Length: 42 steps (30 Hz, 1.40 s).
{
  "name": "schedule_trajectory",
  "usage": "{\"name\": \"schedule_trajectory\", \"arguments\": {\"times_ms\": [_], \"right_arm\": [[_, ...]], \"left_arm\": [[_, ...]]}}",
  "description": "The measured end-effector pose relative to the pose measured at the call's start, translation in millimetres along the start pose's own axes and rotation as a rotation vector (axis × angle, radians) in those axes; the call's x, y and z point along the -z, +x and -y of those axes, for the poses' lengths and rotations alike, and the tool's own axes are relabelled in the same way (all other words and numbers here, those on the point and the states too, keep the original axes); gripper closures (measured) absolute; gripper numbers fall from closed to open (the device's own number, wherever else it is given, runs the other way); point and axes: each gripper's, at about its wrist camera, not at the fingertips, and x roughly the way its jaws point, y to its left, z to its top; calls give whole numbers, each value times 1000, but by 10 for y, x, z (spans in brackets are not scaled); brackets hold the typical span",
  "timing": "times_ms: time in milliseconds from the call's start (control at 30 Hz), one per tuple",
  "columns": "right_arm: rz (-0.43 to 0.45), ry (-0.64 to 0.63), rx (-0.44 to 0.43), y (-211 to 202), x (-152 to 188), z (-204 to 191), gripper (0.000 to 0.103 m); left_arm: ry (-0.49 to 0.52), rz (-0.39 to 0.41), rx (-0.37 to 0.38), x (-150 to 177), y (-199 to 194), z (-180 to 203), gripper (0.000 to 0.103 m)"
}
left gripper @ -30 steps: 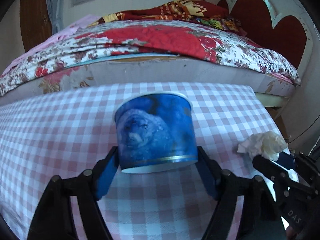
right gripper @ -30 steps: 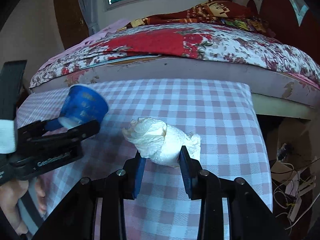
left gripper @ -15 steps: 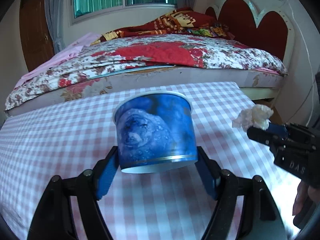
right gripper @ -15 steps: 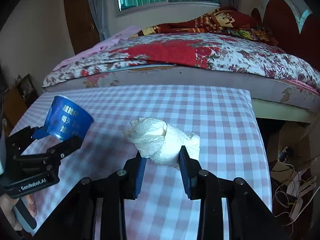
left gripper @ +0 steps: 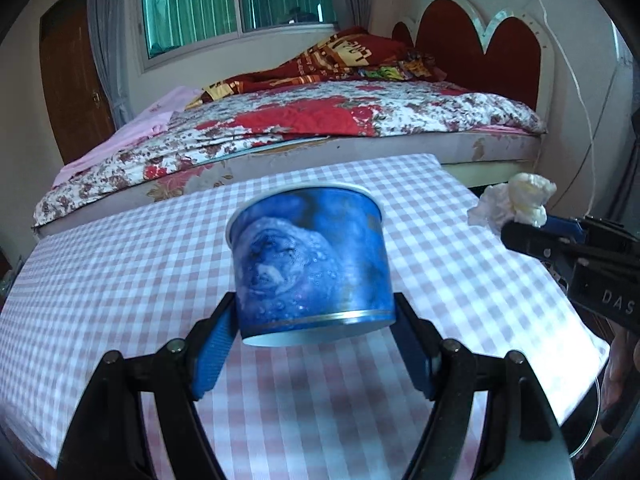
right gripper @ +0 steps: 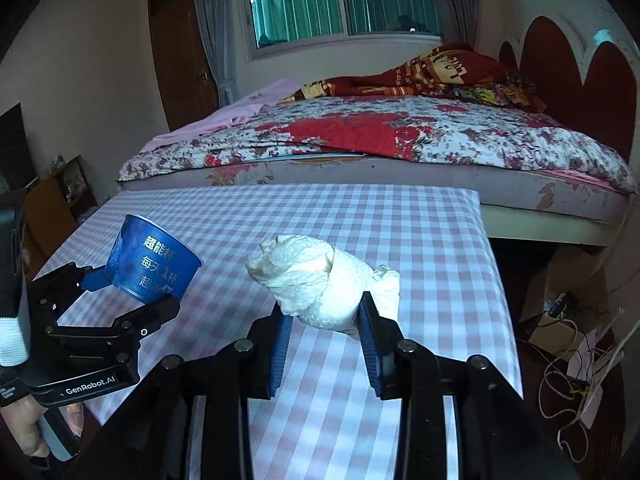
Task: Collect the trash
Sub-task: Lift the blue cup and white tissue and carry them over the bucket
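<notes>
Both loads have lifted farther off the checked surface (left gripper: 120, 280) and pulled back: left gripper (left gripper: 312, 344) clamps the blue cup (left gripper: 312, 264), right gripper (right gripper: 324, 332) clamps the tissue wad (right gripper: 320, 284), so pickup looks done, bin next.

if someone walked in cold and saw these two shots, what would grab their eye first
Probably the blue paper cup, clamped in the left gripper above the pink checked tablecloth. Next, the crumpled white tissue wad pinched in the right gripper over the same cloth. Behind both, the bed with its red floral quilt fills the background.
</notes>
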Motion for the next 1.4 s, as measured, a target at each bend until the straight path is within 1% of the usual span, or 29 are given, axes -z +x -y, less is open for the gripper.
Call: {"name": "schedule_trajectory", "arguments": {"times_ms": [233, 367, 733, 1100, 1400], "right_arm": [[38, -22, 10, -496, 226, -38, 69], [48, -34, 26, -695, 349, -24, 69], [87, -6, 42, -1192, 545, 86, 69], [122, 40, 90, -1649, 750, 279, 69], [119, 103, 172, -2083, 1099, 577, 69]], "left_arm": [[-7, 36, 29, 200, -387, 176, 28], [-23, 48, 50, 285, -561, 234, 28], [2, 98, 86, 416, -989, 491, 28], [31, 117, 152, 499, -1206, 782, 28], [96, 114, 247, 617, -1320, 1259, 28]]}}
